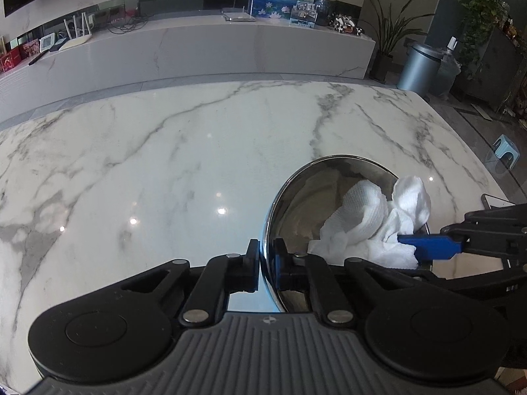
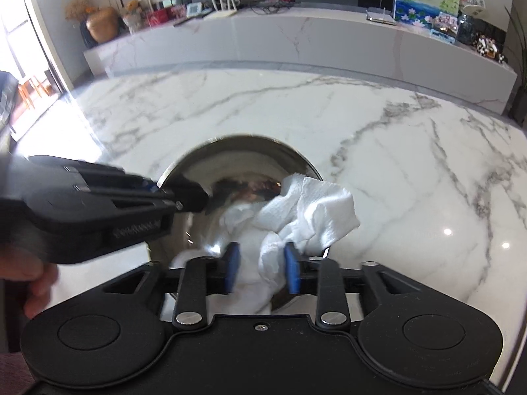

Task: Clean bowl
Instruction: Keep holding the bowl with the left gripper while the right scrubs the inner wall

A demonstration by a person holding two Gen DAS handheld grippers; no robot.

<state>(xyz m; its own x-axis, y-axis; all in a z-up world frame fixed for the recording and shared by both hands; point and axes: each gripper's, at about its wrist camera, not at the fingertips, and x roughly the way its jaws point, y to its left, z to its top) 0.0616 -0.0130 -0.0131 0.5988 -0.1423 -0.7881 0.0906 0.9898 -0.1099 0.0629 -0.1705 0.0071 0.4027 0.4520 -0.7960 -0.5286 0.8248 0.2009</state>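
Observation:
A shiny steel bowl (image 1: 296,204) stands on the white marble table (image 1: 164,164), tilted toward the right. My left gripper (image 1: 266,263) is shut on the bowl's near rim, one finger outside and one inside. A crumpled white paper towel (image 1: 369,220) lies inside the bowl. My right gripper (image 2: 262,270) is shut on the paper towel (image 2: 313,210) and holds it against the bowl (image 2: 243,154) interior. The right gripper also shows in the left wrist view (image 1: 428,247), coming in from the right. The left gripper shows in the right wrist view (image 2: 194,197), at the bowl's left rim.
A long white marble sideboard (image 1: 214,49) with routers, boxes and pictures runs behind the table. A grey bin (image 1: 418,69) and potted plants (image 1: 388,33) stand at the far right. A small blue stool (image 1: 505,151) sits on the floor past the table's right edge.

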